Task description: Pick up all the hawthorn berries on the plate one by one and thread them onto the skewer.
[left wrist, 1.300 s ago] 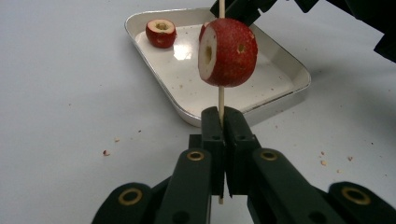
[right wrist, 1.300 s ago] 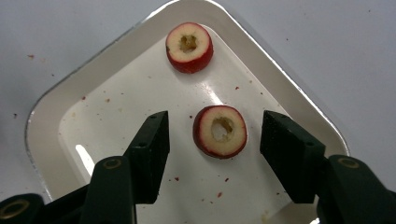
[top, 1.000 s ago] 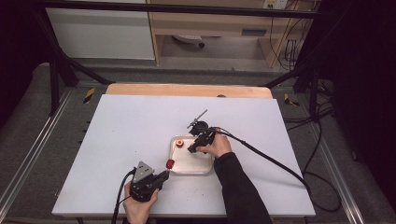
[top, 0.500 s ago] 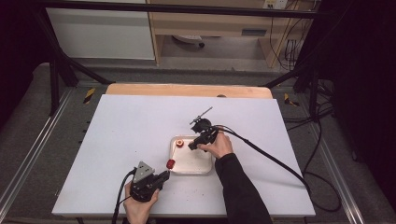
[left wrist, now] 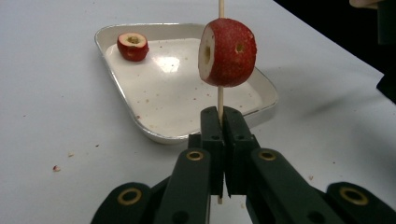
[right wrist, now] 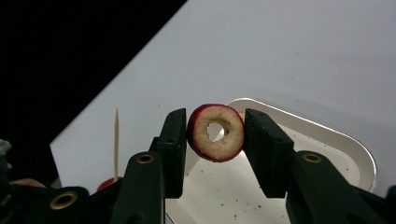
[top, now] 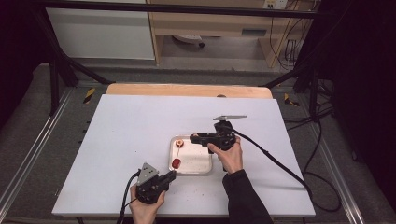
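Note:
A small white tray lies at the middle of the white table. My left gripper, at the tray's near left corner, is shut on a thin wooden skewer held upright. A red cored fruit piece is threaded on it. A second red fruit ring lies free in the tray's far left corner. My right gripper hovers level over the tray's far edge, pointing left. It is open, and the ring shows between its jaws.
Fine red crumbs speckle the tray floor and the table near it. A wooden strip runs along the table's far edge. The right gripper's cable trails across the table to the right. A black frame surrounds the table.
My right gripper has turned from tilted to level and now points left at the ring in the tray. The left gripper and its skewer have stayed put.

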The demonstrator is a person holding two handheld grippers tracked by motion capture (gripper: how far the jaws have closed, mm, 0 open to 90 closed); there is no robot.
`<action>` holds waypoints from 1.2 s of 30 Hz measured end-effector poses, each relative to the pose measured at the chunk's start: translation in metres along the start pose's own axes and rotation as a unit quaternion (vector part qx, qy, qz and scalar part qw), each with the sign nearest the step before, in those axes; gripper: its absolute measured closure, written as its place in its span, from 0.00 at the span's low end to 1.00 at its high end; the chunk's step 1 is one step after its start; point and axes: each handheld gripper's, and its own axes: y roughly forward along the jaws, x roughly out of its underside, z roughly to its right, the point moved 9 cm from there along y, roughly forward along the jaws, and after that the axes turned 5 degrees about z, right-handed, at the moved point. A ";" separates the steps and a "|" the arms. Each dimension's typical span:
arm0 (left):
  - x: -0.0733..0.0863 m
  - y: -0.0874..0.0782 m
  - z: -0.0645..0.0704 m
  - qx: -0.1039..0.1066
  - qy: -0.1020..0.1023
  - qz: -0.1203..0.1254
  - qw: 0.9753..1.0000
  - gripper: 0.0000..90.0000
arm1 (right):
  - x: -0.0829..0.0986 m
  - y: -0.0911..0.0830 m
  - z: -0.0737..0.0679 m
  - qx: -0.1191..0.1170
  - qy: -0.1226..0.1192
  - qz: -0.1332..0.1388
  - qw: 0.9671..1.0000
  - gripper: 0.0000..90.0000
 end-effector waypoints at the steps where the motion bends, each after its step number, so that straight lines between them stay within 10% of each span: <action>1: -0.001 0.000 0.002 0.001 0.000 0.002 1.000 0.98 | 0.000 -0.003 0.000 -0.006 0.010 0.014 1.000 0.68; 18: 0.000 0.015 0.031 0.028 -0.030 0.001 0.999 0.98 | -0.004 -0.018 -0.009 -0.036 0.075 0.200 0.976 0.68; 27: -0.003 0.024 0.039 0.049 -0.069 0.002 0.996 0.98 | -0.007 -0.020 -0.015 -0.048 0.073 0.243 0.966 0.68; 36: -0.006 0.028 0.042 0.055 -0.083 0.005 0.995 0.98 | -0.006 -0.020 -0.018 -0.049 0.062 0.252 0.965 0.68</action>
